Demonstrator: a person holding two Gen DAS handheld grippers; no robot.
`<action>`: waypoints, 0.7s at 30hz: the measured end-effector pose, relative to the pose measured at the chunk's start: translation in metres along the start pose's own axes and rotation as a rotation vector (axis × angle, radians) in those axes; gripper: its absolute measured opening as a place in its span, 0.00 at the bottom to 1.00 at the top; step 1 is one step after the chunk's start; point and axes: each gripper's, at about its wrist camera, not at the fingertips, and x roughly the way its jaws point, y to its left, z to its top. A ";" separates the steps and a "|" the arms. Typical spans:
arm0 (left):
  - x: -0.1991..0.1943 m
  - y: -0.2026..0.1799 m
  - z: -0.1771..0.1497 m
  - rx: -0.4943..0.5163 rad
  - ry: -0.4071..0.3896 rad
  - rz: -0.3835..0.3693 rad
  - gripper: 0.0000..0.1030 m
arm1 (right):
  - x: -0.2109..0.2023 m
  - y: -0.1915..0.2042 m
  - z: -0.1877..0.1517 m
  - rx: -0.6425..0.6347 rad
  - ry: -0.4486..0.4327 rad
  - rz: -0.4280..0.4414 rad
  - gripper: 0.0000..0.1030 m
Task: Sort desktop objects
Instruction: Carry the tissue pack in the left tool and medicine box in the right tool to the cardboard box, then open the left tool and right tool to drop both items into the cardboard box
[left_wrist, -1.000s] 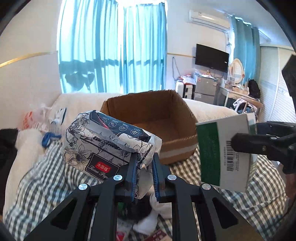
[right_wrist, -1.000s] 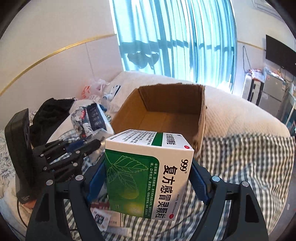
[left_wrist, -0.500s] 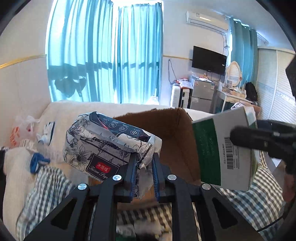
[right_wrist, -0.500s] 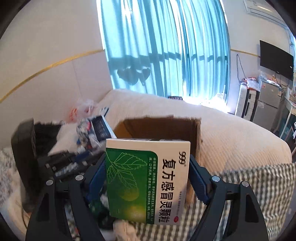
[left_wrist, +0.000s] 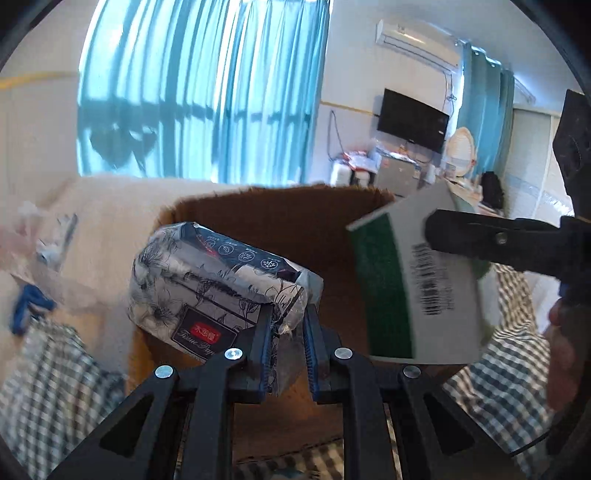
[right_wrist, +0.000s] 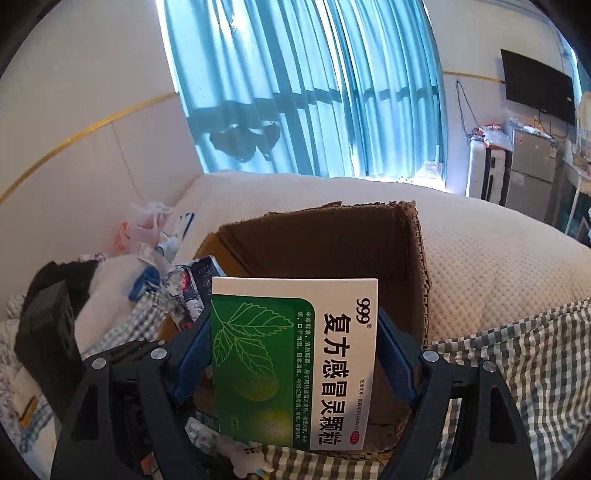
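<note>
- Over the carton (left_wrist: 280, 221): left gripper (left_wrist: 287, 341) is clenched on a crimped corner of the tissue pack (left_wrist: 218, 284); the pack hangs out to its left, above the carton's left wall.
- Right gripper (right_wrist: 295, 354) grasps the medicine box (right_wrist: 295, 362) by its 2 side faces, jaws spread wide, box upright above the near wall of the carton (right_wrist: 417, 266).
- Carton interior, as far as visible, looks empty; both items sit beside each other in the air, not touching.
- Risk 1: the pack is held only by thin wrapper at 1 end. Judged likely to sag, swing or slip, and fall outside the left wall if let go from this spot.
- Risk 2: the 2 grippers are close; releasing together could knock box against pack.
- Risk 3: the carton stands on soft bedding, so a bump on its rim may tip it.
- Surface: checked sheet (right_wrist: 517, 369) over a cream quilt (right_wrist: 480, 251), clutter at left.
- Room: blue curtains (right_wrist: 306, 92), wall TV (left_wrist: 412, 120), air conditioner (left_wrist: 417, 42).
</note>
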 end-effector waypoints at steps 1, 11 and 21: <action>0.001 0.000 -0.002 -0.002 0.001 -0.003 0.15 | 0.002 0.001 -0.002 -0.003 0.004 -0.013 0.78; 0.004 -0.014 -0.013 0.048 0.028 0.011 0.15 | 0.011 -0.002 -0.015 0.010 0.034 -0.043 0.78; -0.005 -0.013 -0.014 0.025 0.001 0.102 0.85 | -0.003 -0.014 -0.012 0.070 -0.029 -0.013 0.92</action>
